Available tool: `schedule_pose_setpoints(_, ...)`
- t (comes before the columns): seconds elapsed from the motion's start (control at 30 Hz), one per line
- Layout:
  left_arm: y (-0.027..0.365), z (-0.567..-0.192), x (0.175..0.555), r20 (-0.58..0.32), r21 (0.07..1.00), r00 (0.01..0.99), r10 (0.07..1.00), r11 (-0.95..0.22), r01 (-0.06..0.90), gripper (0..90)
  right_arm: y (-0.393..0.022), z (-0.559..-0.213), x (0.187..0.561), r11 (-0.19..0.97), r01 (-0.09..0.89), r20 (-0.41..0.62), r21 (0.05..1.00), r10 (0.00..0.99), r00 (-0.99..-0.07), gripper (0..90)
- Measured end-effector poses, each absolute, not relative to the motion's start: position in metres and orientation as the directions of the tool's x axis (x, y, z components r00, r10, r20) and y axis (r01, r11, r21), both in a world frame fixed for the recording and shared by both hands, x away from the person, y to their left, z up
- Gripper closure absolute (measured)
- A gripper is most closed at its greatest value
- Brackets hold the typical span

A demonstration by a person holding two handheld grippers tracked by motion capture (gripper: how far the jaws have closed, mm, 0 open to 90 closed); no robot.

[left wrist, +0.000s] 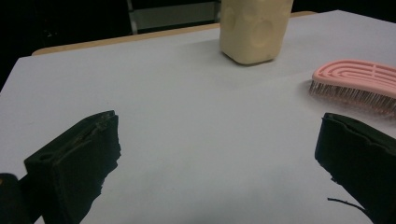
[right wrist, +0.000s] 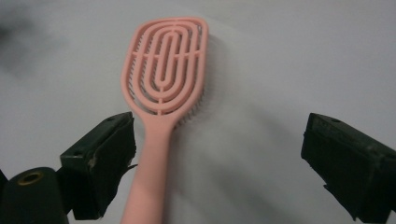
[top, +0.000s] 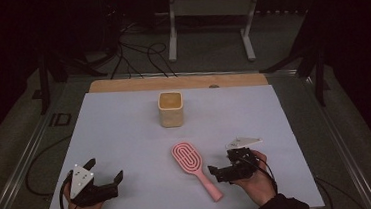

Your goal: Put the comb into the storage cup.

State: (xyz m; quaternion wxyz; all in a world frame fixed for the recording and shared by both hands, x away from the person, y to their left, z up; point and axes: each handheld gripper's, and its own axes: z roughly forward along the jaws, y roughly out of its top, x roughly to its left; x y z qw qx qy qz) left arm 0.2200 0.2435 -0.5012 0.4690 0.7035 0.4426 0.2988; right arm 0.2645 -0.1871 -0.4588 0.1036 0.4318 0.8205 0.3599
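A pink hairbrush [top: 187,157] lies bristles down on the pale table sheet [top: 125,134], its handle pointing toward the front edge. My right gripper [top: 220,162] is open just right of the handle. In the right gripper view the hairbrush [right wrist: 156,140] runs up between the jaws of my right gripper [right wrist: 223,154], with the handle close beside the left one, untouched. My left gripper [top: 104,170] is open at the front left with nothing in it. The left gripper view shows my left gripper [left wrist: 217,154] over bare sheet, with the hairbrush [left wrist: 359,81] off to the right.
A beige square cup [top: 171,109] stands upright at the middle back of the sheet, also seen as the cup [left wrist: 254,28] ahead of the left gripper. A wooden table edge [top: 176,81] runs behind it. Cables and a metal frame [top: 206,7] lie on the floor beyond.
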Motion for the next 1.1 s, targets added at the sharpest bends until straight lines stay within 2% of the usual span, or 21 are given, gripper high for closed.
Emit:
schedule_pose_setpoints(0.43,0.243,-0.501,0.220,0.006,0.923,0.435,0.901,-0.172,0.344,0.5,-0.163,-0.469,0.270,0.421,0.651,0.132,0.631,0.769,-0.625,9.9)
schedule_pose_setpoints(0.73,0.243,-0.501,0.220,0.009,0.922,0.436,0.900,-0.177,0.346,0.5,-0.146,-0.476,0.271,0.470,0.657,0.110,0.589,0.760,-0.641,14.8)
schedule_pose_setpoints(0.77,0.243,-0.501,0.220,0.009,0.922,0.437,0.900,-0.176,0.345,0.5,-0.142,-0.477,0.271,0.487,0.659,0.104,0.573,0.755,-0.648,20.8)
schedule_pose_setpoints(1.1,0.242,-0.502,0.221,0.009,0.921,0.439,0.898,-0.179,0.346,0.5,-0.129,-0.493,0.276,0.575,0.665,0.083,0.477,0.723,-0.686,47.3)
